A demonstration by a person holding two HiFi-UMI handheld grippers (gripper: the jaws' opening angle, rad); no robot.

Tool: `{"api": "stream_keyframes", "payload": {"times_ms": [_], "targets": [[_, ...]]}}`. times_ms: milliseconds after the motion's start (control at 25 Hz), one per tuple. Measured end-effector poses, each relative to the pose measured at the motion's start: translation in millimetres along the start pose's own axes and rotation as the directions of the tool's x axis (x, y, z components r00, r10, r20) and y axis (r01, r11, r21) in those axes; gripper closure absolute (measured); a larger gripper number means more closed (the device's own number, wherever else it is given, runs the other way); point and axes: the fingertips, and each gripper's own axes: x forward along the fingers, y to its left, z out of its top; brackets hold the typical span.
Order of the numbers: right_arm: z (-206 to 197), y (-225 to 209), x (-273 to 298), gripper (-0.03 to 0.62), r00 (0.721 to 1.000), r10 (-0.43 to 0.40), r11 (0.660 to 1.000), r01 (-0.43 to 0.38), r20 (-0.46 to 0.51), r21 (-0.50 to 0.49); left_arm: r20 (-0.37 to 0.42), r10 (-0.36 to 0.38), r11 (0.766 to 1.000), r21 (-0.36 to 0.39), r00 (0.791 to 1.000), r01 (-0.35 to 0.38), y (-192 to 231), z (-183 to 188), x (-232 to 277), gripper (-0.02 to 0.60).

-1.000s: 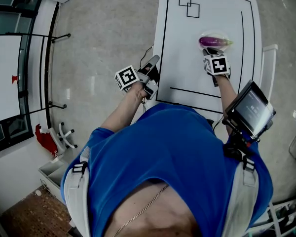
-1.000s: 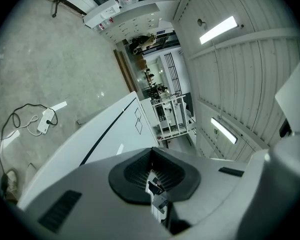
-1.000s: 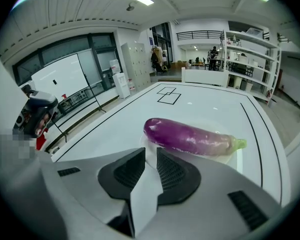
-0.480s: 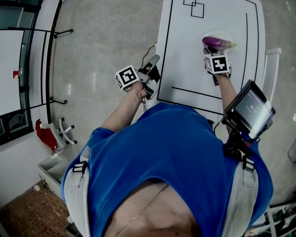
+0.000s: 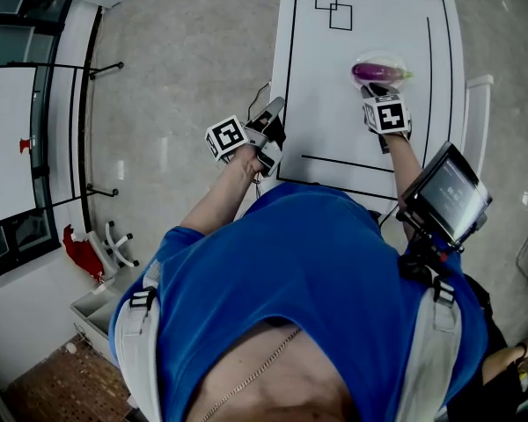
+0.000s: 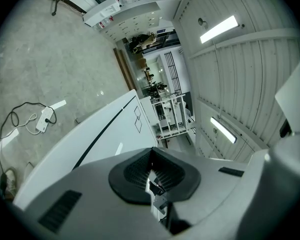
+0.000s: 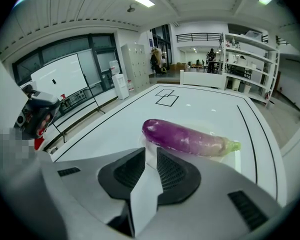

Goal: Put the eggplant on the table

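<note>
- Floor (image 5: 185, 51) of pale speckled stone fills the left of the head view, with a whiteboard (image 5: 9, 139) on a stand at the far left.
- Left gripper (image 5: 273, 108) hangs off the table's left edge, above the floor; its own view shows the ribbed pads pressed together at the tips with nothing between them.
- Table (image 5: 326, 104) is white and marked with a black rectangular outline (image 5: 290, 77); two overlapping black squares (image 5: 333, 8) sit at its far end.
- Eggplant (image 5: 380, 72) lies flat on the table inside the outline, toward the right side and about midway along its length. It is long, slim and glossy, deep purple at its left end and paling to lilac toward a small green stem end at the right.
- Right gripper (image 5: 377, 89) sits on the near side of the eggplant, tips pointing at its left half and just short of it; the jaws stand a narrow slit apart, holding nothing.
- Screen (image 5: 446, 193) is mounted by the person's right forearm, nearest the camera.
</note>
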Motion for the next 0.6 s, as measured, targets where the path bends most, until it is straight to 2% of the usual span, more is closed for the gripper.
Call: {"api": "stream_keyframes", "payload": {"times_ms": [280, 600], "targets": [[-5, -8, -4, 0.522, 0.999, -0.025, 0.999, 0.025, 0.022, 0.022, -0.031, -0.02, 1.0, 0.01, 0.999, 0.021, 3, -3, 17, 0.574], [-8, 14, -53, 0.522, 0.993, -0.094, 0.994, 0.09, 0.07, 0.069, -0.1, -0.084, 0.996, 0.02, 0.991, 0.086, -20, -13, 2, 0.574]]}}
